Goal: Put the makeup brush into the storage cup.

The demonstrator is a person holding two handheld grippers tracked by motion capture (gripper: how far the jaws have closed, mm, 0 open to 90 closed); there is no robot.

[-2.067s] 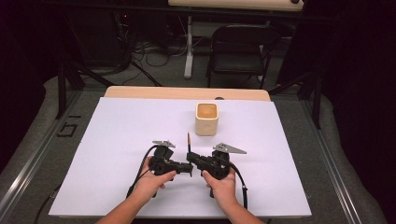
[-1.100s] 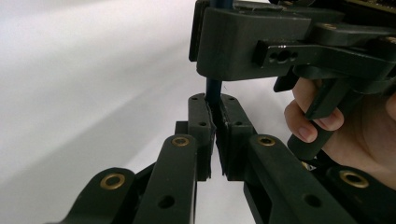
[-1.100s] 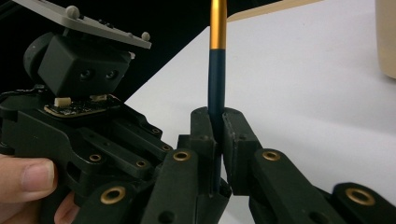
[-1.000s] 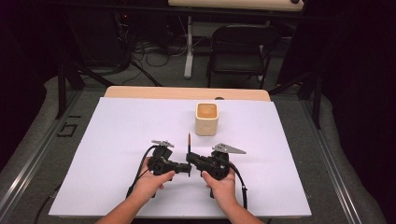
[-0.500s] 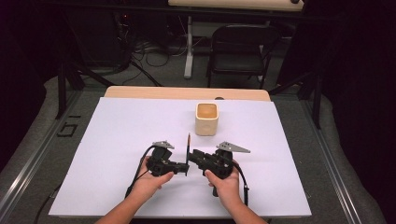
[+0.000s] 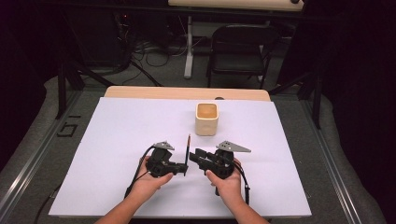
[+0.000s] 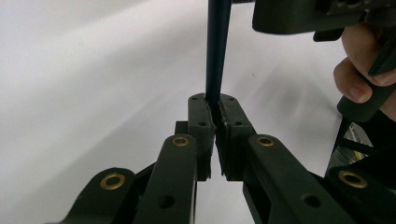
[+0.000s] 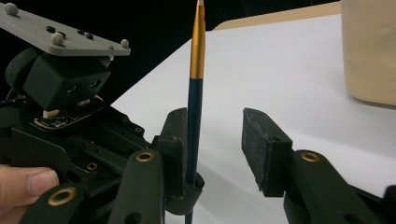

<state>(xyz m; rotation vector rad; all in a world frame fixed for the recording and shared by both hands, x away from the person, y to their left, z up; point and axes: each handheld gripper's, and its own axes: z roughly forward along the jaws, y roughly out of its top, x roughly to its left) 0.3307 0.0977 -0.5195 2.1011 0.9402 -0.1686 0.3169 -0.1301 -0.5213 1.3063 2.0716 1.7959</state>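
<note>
The left gripper (image 6: 180, 167) clamps a pencil (image 6: 187, 148) upright above the desk (image 6: 116, 135); the right gripper (image 6: 198, 155) gapes beside it; seemingly a handover, needing closure before release; the cup (image 6: 206, 119) stands beyond.

Bench (image 6: 116, 140) open from 7 through 11 o'clock and from 1 to 5. Beige cup (image 6: 207, 119) stands at 12, apart from both grippers. Upright pencil (image 6: 187, 151) blocks the narrow gap between left gripper (image 6: 180, 167) and right gripper (image 6: 198, 156).
</note>
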